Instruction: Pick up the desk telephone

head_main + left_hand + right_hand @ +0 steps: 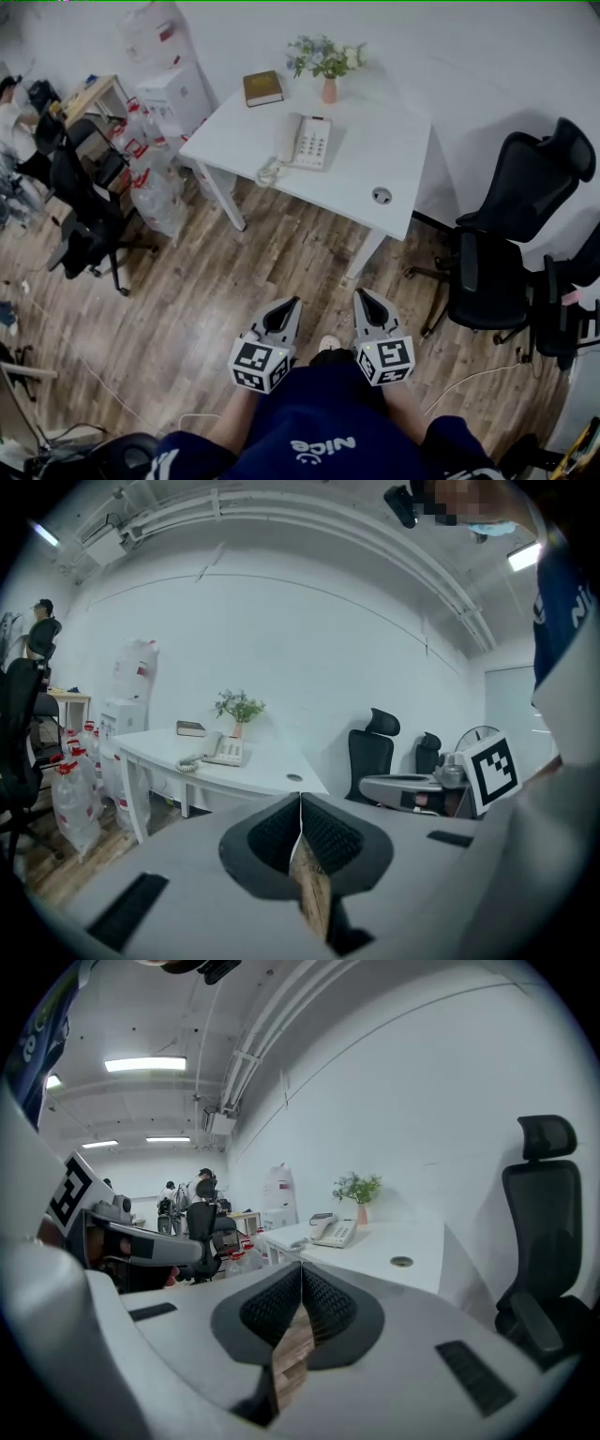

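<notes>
A white desk telephone with a coiled cord lies on the white desk, towards its far side. It also shows small in the left gripper view as the telephone and in the right gripper view as the telephone. My left gripper and right gripper hang over the wooden floor, well short of the desk, side by side. Both are shut with nothing between the jaws.
On the desk stand a brown book, a pink vase with flowers and a cable hole. Black office chairs stand right of the desk, another chair and plastic bags to its left.
</notes>
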`<act>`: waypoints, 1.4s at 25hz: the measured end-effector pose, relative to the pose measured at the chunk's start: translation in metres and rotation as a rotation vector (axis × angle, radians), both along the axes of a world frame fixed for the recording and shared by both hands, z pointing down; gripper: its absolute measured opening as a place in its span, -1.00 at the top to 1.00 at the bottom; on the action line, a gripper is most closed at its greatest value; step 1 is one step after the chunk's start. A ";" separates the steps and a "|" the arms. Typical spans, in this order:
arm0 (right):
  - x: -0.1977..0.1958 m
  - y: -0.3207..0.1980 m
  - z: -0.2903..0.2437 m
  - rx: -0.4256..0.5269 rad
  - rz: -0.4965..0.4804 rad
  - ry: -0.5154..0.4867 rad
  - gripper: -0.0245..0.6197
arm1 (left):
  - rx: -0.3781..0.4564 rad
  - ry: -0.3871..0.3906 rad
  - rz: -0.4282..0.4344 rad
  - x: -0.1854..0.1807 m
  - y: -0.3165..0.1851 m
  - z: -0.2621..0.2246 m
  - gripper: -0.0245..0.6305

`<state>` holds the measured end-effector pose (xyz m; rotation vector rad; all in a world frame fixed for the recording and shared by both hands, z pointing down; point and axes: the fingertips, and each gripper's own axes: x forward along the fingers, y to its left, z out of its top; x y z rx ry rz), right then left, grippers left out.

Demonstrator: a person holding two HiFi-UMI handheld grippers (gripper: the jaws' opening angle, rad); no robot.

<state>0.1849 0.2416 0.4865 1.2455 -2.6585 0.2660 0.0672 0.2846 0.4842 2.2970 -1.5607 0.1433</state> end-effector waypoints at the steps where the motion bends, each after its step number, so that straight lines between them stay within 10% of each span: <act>1: 0.005 -0.007 0.003 -0.006 -0.008 0.000 0.85 | -0.010 0.004 -0.003 0.006 -0.008 0.004 0.87; 13: 0.033 -0.066 0.017 -0.072 -0.026 -0.001 0.85 | -0.054 0.028 0.051 0.057 -0.078 0.015 0.87; 35: -0.042 -0.223 0.028 -0.137 0.134 0.020 0.85 | -0.094 0.049 0.238 -0.023 -0.269 0.033 0.87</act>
